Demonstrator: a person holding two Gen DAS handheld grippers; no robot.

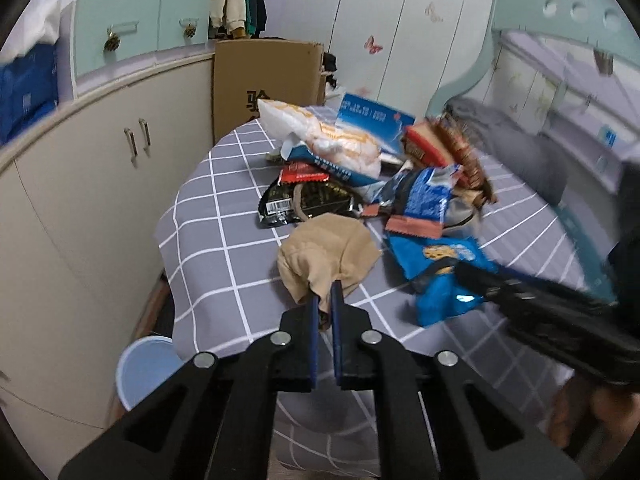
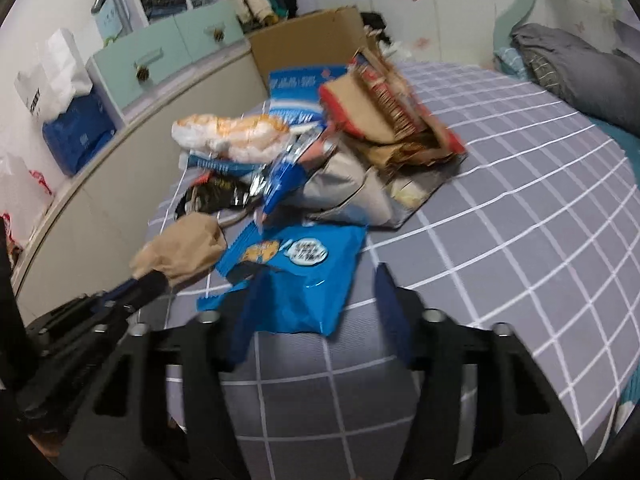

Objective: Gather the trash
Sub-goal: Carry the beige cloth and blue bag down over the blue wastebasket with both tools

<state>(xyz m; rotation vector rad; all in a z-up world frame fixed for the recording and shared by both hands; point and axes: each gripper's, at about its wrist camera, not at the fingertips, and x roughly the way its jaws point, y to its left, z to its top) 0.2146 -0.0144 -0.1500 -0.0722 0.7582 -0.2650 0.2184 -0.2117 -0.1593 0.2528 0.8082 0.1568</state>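
The tan sock [image 1: 329, 256] is lying at the near edge of the litter pile on the grey checked bedspread [image 1: 224, 240], its cuff end pinched between the closed fingers of the left gripper [image 1: 327, 300]. The right gripper [image 2: 316, 300] is hovering with jaws spread wide around the near end of the blue cookie bag [image 2: 296, 276], not yet closing on it. Judgement: the left should lift straight up so the sock clears the black wrapper [image 1: 308, 200] touching it, then swing toward the pale blue bin [image 1: 144, 372] at the bed's corner; the right should close only once the slippery bag is sitting deep between its pads.
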